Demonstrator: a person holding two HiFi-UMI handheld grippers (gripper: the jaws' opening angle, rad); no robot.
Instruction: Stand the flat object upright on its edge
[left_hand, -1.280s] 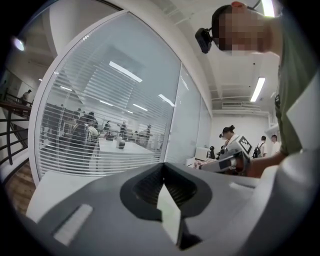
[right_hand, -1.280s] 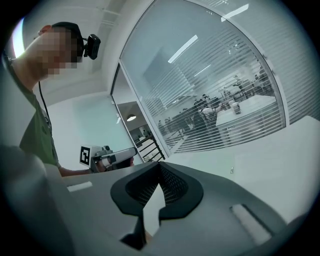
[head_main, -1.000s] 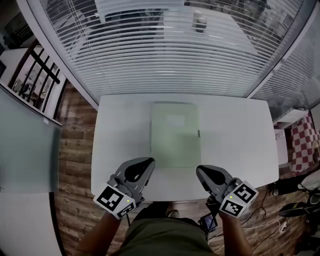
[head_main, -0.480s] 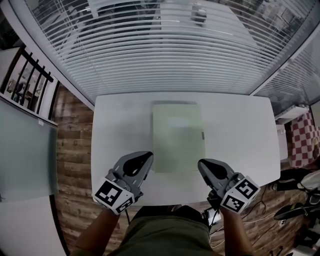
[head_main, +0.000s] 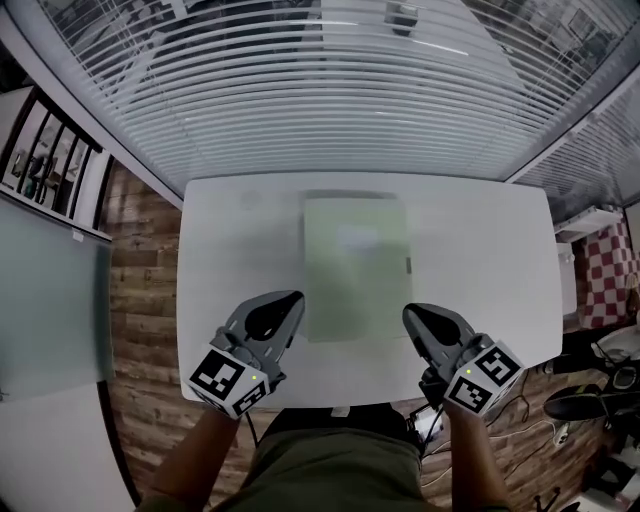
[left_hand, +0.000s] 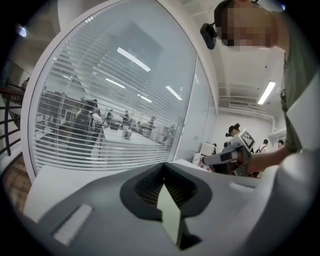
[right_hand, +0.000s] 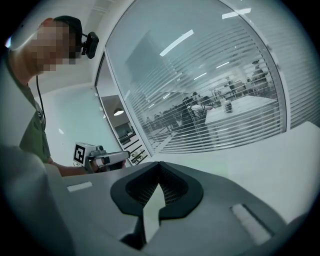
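On the white table (head_main: 235, 250) in front of you, the pale green flat object (head_main: 357, 265) lay flat near the middle, its long sides running away from you. You held the left gripper (head_main: 296, 300) just beside its near left corner and the right gripper (head_main: 410, 312) just beside its near right corner; whether either touched it could not be told. Both grippers had their jaws pressed together with nothing between them. Slatted blinds (head_main: 330, 100) hung beyond the table.
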